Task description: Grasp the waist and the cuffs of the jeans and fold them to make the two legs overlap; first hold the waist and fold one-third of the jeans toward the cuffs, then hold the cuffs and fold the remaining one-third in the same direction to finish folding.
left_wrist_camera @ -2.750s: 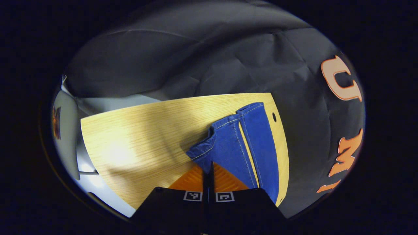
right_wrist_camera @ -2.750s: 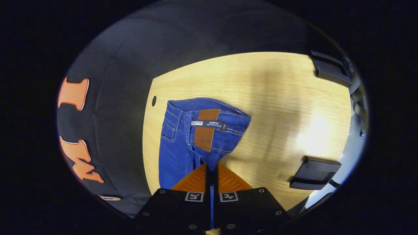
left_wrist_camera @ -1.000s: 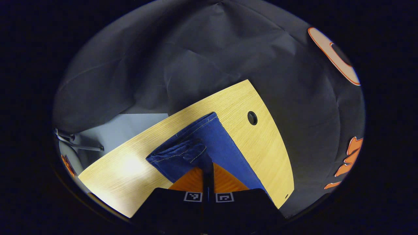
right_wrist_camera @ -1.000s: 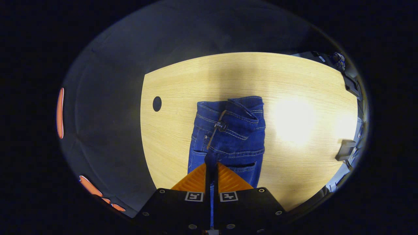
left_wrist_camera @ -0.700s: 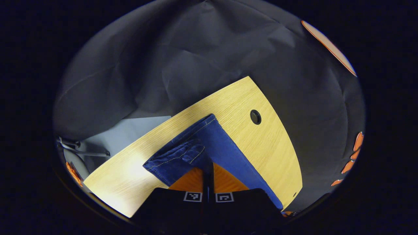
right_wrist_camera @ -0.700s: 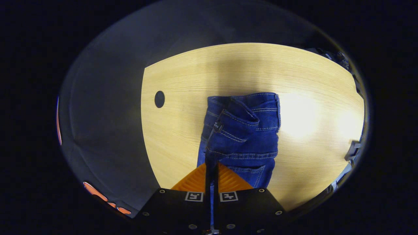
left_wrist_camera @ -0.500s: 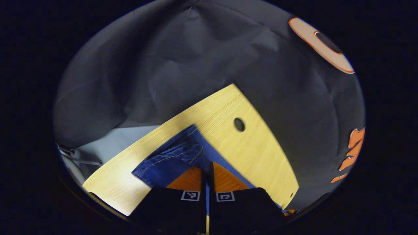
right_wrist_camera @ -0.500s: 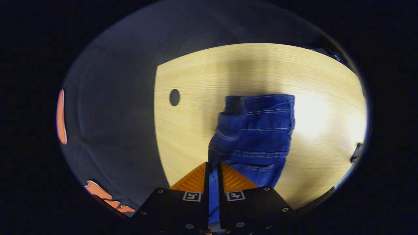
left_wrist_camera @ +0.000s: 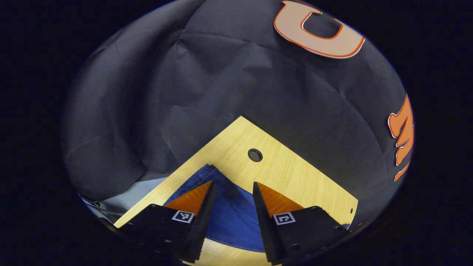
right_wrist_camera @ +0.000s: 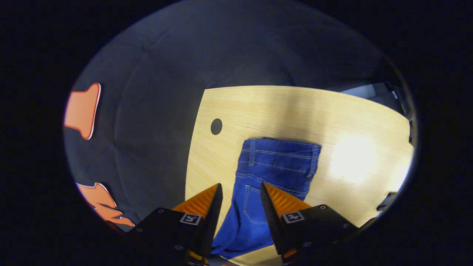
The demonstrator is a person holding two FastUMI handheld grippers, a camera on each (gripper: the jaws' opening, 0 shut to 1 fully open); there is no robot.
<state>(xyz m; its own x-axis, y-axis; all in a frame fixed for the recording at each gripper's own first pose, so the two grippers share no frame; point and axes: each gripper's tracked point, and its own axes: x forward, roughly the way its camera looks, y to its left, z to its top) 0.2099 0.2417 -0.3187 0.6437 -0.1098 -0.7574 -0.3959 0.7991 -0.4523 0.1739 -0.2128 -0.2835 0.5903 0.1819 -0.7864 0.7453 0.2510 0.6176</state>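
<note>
Left tool [left_wrist_camera: 231, 184]: fingers spread apart, holding nothing, poised over one end of the jeans [left_wrist_camera: 225, 214].
Right tool [right_wrist_camera: 238, 186]: fingers likewise apart and empty; the jeans [right_wrist_camera: 275, 173] lie flat on the desk [right_wrist_camera: 281, 111] just ahead and between its fingers, back pocket up.
Step in hand: judging by the lie, the legs overlap; the waist fold looks next.
Doing it well: bring both tools to the waist corners, pinch both layers together, lift evenly and lay one-third toward the cuffs, keeping edges square.
Desk hole [right_wrist_camera: 216, 126]: ahead-left of the right tool, clear of the cloth.
Hard to make out: the cuffs and the jeans' full length are cut off behind the fingers; which end the left tool faces I cannot tell.
</note>
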